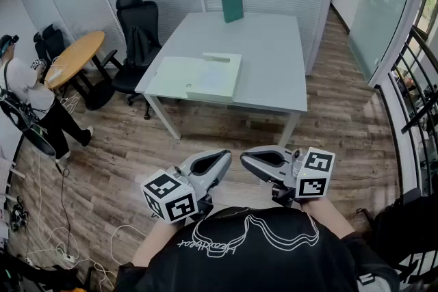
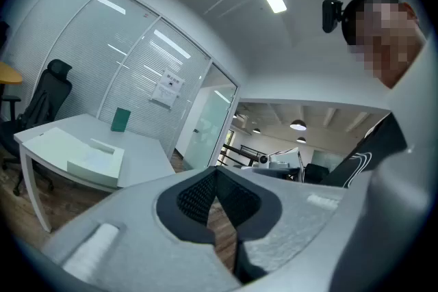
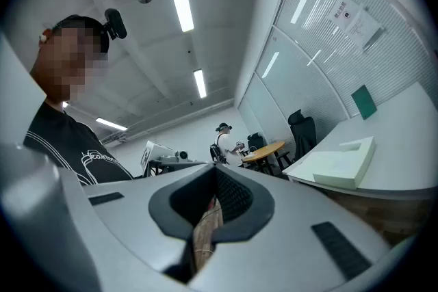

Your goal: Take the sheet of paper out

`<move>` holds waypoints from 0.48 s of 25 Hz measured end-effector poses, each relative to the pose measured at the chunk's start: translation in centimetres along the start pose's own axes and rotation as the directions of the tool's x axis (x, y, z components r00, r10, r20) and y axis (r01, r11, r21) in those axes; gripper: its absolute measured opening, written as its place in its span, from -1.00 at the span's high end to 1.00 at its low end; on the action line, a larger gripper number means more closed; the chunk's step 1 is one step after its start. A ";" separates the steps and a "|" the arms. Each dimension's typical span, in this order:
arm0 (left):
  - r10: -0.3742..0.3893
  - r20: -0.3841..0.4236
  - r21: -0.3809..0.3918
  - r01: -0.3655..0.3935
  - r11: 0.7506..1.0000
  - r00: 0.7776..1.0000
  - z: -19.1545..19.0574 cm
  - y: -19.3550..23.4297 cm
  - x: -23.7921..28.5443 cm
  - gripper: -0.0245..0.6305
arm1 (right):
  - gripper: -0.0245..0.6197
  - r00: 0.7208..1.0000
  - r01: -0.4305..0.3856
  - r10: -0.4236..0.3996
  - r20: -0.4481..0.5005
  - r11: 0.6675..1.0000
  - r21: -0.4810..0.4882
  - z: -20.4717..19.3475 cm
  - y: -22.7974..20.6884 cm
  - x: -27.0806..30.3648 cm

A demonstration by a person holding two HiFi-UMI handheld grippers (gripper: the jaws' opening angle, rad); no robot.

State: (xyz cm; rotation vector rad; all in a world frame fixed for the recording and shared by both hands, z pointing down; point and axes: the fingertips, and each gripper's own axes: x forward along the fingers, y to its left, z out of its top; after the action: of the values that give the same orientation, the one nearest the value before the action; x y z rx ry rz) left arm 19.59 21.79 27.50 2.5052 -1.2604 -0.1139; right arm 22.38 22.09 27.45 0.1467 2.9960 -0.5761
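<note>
A pale green flat box (image 1: 198, 76) lies open on the white table (image 1: 274, 72), its lid folded out to the left. Whether a sheet lies inside it I cannot tell from here. The box also shows small in the left gripper view (image 2: 89, 154) and the right gripper view (image 3: 345, 164). My left gripper (image 1: 223, 157) and right gripper (image 1: 246, 155) hang close to my chest, well short of the table, tips turned toward each other. Both are shut with nothing between the pads (image 2: 215, 173) (image 3: 215, 173).
A green book (image 1: 232, 6) stands at the table's far end. Black office chairs (image 1: 137, 31) and a round wooden table (image 1: 72, 58) are to the left, where a person (image 1: 27, 99) stands. Cables (image 1: 61, 243) trail on the wood floor. A railing (image 1: 417, 99) runs along the right.
</note>
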 end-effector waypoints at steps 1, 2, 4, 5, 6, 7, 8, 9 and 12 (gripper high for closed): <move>0.002 0.002 0.001 -0.002 1.000 1.000 -0.2 -0.2 0.1 0.89 | 0.90 1.000 -0.005 0.005 0.000 1.000 -0.004 -0.1 0.1 -0.2; 0.003 0.004 0.003 -0.003 1.000 1.000 -0.4 -0.4 0.2 0.89 | 0.90 1.000 -0.009 0.009 0.001 1.000 -0.007 -0.1 0.1 -0.3; 0.005 0.005 0.008 -0.005 1.000 1.000 -0.7 -0.8 0.4 0.89 | 0.90 1.000 -0.013 0.013 0.006 1.000 -0.010 -0.2 0.2 -0.8; 0.007 0.002 0.012 -0.007 1.000 1.000 -0.9 -1.0 0.6 0.89 | 0.90 1.000 -0.014 0.015 0.009 1.000 -0.009 -0.2 0.2 -1.0; 0.010 -0.001 0.016 -0.010 1.000 1.000 -1.1 -1.2 0.7 0.89 | 0.90 1.000 -0.017 0.017 0.012 1.000 -0.006 -0.3 0.2 -1.2; 0.014 -0.005 0.020 -0.014 1.000 1.000 -1.2 -1.2 0.8 0.89 | 0.90 1.000 -0.020 0.020 0.012 1.000 -0.003 -0.3 0.2 -1.3; 0.020 -0.009 0.021 -0.019 1.000 1.000 -1.3 -1.3 0.9 0.89 | 0.90 1.000 -0.023 0.023 0.011 1.000 -0.002 -0.4 0.2 -1.4; 0.025 -0.011 0.023 -0.025 0.999 1.000 -1.3 -1.2 1.0 0.89 | 0.90 1.000 -0.025 0.025 0.011 1.000 -0.003 -0.4 0.2 -1.5; 0.036 -0.013 0.027 -0.035 0.999 0.999 -1.2 -0.9 1.3 0.89 | 0.90 0.999 -0.030 0.030 0.027 1.000 0.008 -0.2 -0.4 -1.8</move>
State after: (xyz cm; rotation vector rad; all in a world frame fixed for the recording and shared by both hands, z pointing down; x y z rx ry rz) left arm 21.36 21.55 28.46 2.5009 -1.3089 -0.0719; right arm 24.08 21.69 27.93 0.1830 2.9607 -0.5822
